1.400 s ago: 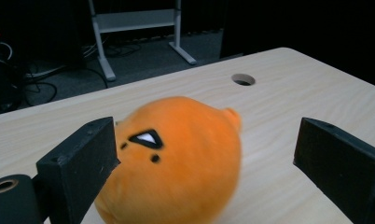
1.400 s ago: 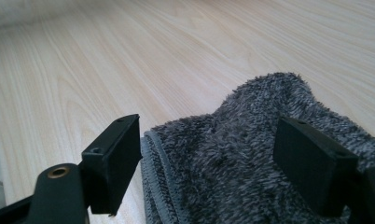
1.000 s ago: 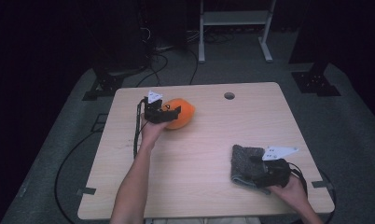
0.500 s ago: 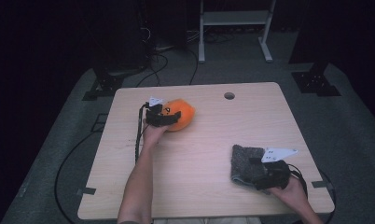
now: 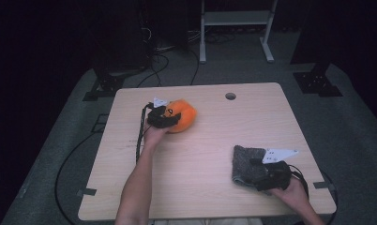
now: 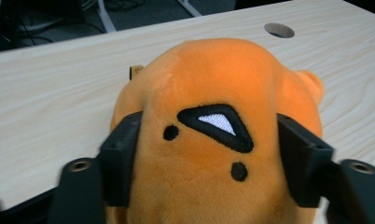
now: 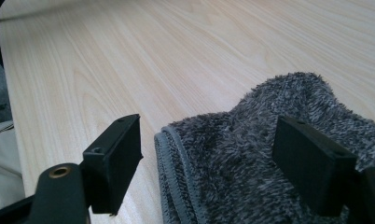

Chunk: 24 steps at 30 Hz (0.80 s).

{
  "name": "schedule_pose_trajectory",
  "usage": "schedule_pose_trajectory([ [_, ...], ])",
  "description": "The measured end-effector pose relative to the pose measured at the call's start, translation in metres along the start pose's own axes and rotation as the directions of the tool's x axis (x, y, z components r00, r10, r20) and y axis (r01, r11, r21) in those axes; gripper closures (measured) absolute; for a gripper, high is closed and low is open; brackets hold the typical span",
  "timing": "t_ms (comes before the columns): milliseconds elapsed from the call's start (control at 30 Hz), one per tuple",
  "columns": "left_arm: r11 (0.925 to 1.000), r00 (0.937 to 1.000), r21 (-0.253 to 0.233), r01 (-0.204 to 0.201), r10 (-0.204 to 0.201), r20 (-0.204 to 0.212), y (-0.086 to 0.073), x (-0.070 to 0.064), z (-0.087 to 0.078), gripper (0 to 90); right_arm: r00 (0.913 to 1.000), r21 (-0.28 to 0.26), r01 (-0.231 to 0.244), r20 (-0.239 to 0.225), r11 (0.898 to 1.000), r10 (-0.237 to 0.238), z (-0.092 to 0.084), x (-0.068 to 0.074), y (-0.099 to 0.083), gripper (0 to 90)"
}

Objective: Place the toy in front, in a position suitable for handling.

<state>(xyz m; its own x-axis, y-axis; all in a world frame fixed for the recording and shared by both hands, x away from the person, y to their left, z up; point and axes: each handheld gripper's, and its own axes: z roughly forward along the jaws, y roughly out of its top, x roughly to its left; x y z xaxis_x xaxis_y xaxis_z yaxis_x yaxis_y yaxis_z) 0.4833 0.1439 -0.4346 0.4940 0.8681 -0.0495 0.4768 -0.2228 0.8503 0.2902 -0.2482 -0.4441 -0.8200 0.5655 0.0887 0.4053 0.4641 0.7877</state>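
Note:
An orange plush toy [image 5: 185, 114] with a black stitched face [image 6: 213, 93] lies at the back left of the wooden table [image 5: 200, 159]. My left gripper [image 5: 169, 117] reaches it from the near side. Its jaws have just been closing, and they now press into the toy's two flanks [image 6: 206, 140]. At the front right lies a grey fluffy towel [image 5: 243, 161]. My right gripper [image 5: 255, 170] stands open low over the towel's hemmed edge [image 7: 209, 135]. One jaw is over the towel [image 7: 251, 154] and the other over bare wood.
A round cable hole [image 5: 230, 96] sits in the table near its back edge, also seen beyond the toy [image 6: 279, 30]. Cables trail off the table's left side to the dark floor. A white frame stands behind the table [image 5: 233, 18].
The left gripper's jaws have closed in on the orange plush toy. The right hand and the towel have not moved.

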Motion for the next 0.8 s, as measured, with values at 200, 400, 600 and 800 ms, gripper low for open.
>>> schedule_pose_trajectory([
  [200,0.9998,0.9998,-0.021,-0.004,0.005,0.020,0.003,-0.002,-0.005,40.1,1.0000,-0.003,-0.005,-0.001,1.000,0.005,-0.001,0.000,0.000,22.6],
  [400,0.9964,0.9957,-0.085,-0.011,0.018,0.091,0.006,-0.009,-0.025,41.2,0.9999,-0.004,-0.013,0.005,1.000,0.013,-0.002,-0.003,-0.001,22.6],
  [600,0.9878,0.9877,-0.155,-0.017,0.041,0.151,0.004,-0.022,-0.054,41.5,0.9986,-0.027,-0.042,0.032,0.999,0.042,-0.006,-0.010,-0.003,22.6],
  [800,0.9773,0.9610,-0.183,-0.108,0.149,0.233,-0.002,-0.051,-0.083,41.3,0.9971,-0.037,-0.056,0.050,0.998,0.058,-0.007,-0.013,-0.003,22.6],
])
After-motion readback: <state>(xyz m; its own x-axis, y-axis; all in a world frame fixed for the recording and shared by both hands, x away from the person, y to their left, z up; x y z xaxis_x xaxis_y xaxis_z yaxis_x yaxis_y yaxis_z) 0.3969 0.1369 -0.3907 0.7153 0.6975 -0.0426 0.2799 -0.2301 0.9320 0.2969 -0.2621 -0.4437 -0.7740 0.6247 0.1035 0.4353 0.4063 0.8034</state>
